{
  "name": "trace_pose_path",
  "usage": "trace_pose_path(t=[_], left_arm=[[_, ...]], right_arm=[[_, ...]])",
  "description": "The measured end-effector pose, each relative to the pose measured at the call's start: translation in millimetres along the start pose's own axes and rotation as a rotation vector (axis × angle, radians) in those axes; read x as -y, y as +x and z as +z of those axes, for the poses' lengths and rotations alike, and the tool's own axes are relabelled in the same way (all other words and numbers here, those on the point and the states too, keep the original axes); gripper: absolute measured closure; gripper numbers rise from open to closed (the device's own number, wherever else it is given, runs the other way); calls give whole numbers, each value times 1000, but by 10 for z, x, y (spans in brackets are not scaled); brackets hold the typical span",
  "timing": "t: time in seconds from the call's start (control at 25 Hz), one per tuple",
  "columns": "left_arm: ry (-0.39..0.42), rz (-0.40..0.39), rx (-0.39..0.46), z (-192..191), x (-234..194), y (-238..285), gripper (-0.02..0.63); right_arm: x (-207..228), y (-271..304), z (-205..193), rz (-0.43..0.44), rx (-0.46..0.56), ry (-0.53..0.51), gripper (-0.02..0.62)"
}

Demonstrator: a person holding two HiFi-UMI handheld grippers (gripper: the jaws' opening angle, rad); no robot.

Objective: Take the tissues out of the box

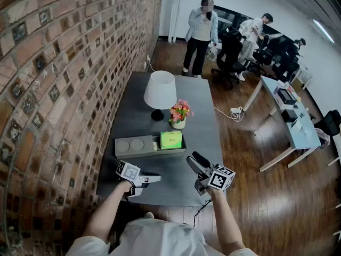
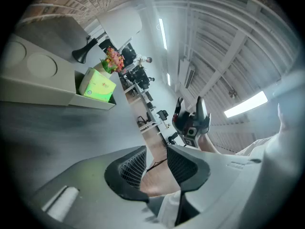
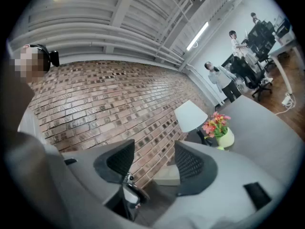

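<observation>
the jaws of the left gripper [image 1: 155, 178] and right gripper [image 1: 196, 159] are closed and empty. the green tissue box [image 1: 171, 140] is set well ahead of both, on the desk [image 1: 205, 116]. it is best steadied while a tissue is pinched.

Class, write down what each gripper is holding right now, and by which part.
Nothing. The left gripper and right gripper both have empty, shut jaws; the tissue box sits untouched in its tray.

Bright green tissue box [image 1: 171, 140] sits in a grey tray [image 1: 152, 154]. At its twelve o'clock, pink-and-orange flowers [image 1: 180, 111] and a white lampshade [image 1: 160, 89]. Red-brown brick wall [image 1: 64, 63] at nine.
</observation>
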State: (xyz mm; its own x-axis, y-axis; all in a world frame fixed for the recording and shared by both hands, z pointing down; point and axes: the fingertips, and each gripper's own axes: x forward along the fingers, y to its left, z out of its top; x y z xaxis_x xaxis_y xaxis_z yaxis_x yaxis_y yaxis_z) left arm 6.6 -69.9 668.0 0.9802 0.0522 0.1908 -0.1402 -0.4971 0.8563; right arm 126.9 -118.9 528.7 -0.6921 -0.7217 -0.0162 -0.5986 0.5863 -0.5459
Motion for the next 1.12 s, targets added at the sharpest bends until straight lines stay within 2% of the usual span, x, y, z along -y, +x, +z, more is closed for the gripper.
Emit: trace_pose_path(t=[0.16, 0.32, 0.48, 0.64, 0.8, 0.92, 1.04, 1.12], left_arm=[[38, -7, 16, 148, 32, -164, 469], [107, 45, 10, 226, -19, -336, 469], [180, 120, 26, 312, -112, -439, 469], [280, 265, 77, 520, -247, -629, 467], [417, 455, 183, 725, -247, -872, 466], [490, 557, 230, 859, -188, -1028, 466], [519, 616, 263, 958, -156, -1105, 466], [501, 649, 316, 964, -132, -1157, 466]], right_arm=[[145, -216, -247, -74, -17, -17, 334], [340, -442, -393, -175, 23, 1, 334], [616, -659, -518, -227, 12, 2, 334], [908, -675, -666, -239, -103, -64, 334], [1169, -623, -814, -183, -307, -218, 334], [1397, -497, -769, -118, -449, -367, 305], [1589, -291, -635, -34, -545, -496, 305], [1655, -117, -582, 41, -606, -561, 305]])
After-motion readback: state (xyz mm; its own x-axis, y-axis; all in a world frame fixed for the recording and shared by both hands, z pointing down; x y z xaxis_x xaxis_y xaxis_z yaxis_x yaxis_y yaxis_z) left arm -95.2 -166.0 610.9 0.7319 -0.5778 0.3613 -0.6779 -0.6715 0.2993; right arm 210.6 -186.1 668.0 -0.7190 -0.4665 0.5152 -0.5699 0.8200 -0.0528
